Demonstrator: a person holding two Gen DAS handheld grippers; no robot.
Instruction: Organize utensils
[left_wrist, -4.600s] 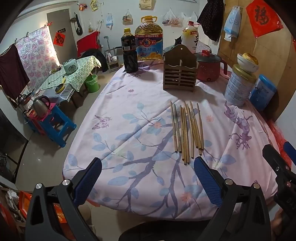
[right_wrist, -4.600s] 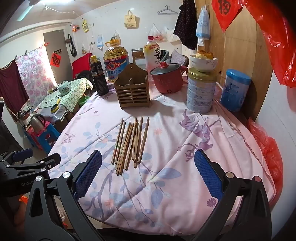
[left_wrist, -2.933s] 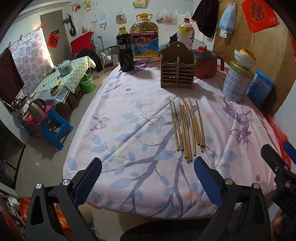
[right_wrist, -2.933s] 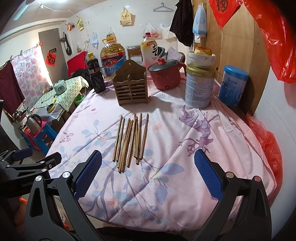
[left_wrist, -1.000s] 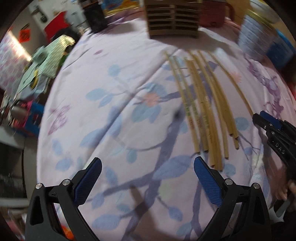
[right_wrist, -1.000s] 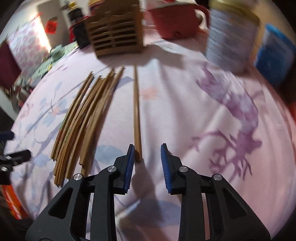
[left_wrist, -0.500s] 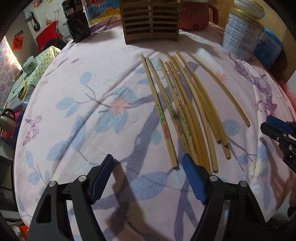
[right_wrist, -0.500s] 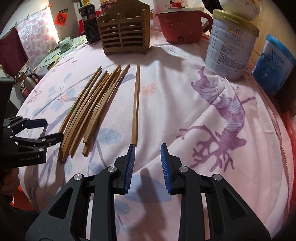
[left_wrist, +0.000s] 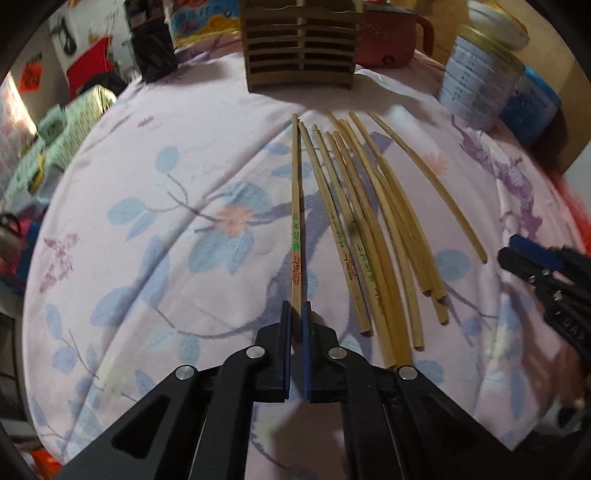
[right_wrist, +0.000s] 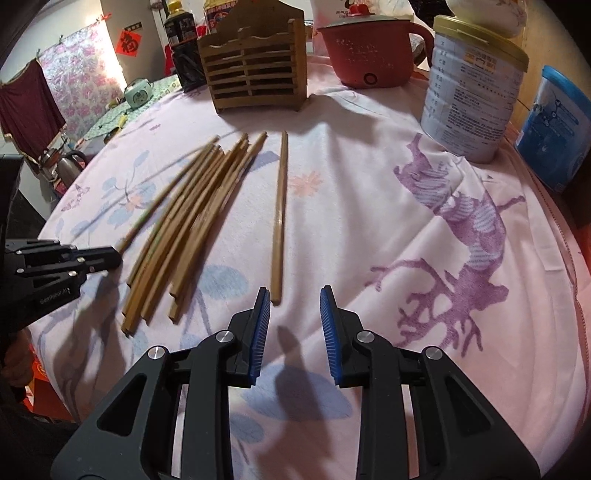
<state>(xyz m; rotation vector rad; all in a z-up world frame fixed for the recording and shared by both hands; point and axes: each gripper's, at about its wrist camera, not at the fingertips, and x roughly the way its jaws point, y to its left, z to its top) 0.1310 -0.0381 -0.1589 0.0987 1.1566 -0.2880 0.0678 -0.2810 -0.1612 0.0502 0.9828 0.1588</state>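
1. Two claws are seen at the near edge of the surface: the left claw is clamped on the near end of the leftmost chopstick, while the right claw is held apart, gripping nothing.
2. Just ahead of the right claw, a lone chopstick is laid on the cloth, its near end just beside the left fingertip and not between the pads.
3. Between the two, a loose bundle of chopsticks is spread, some overlapping; the sticks are judged light, stiff and smooth, so that a grasp near one end is likely to let the far end sag or swivel.
4. A hold nearer the middle would be steadier, though the end grip is better suited to dropping a stick into a slot.
5. Farther off, the wooden slatted holder is stood upright, well apart from the sticks.
6. Beside it, a red pot and a tall tin are placed at the back right.
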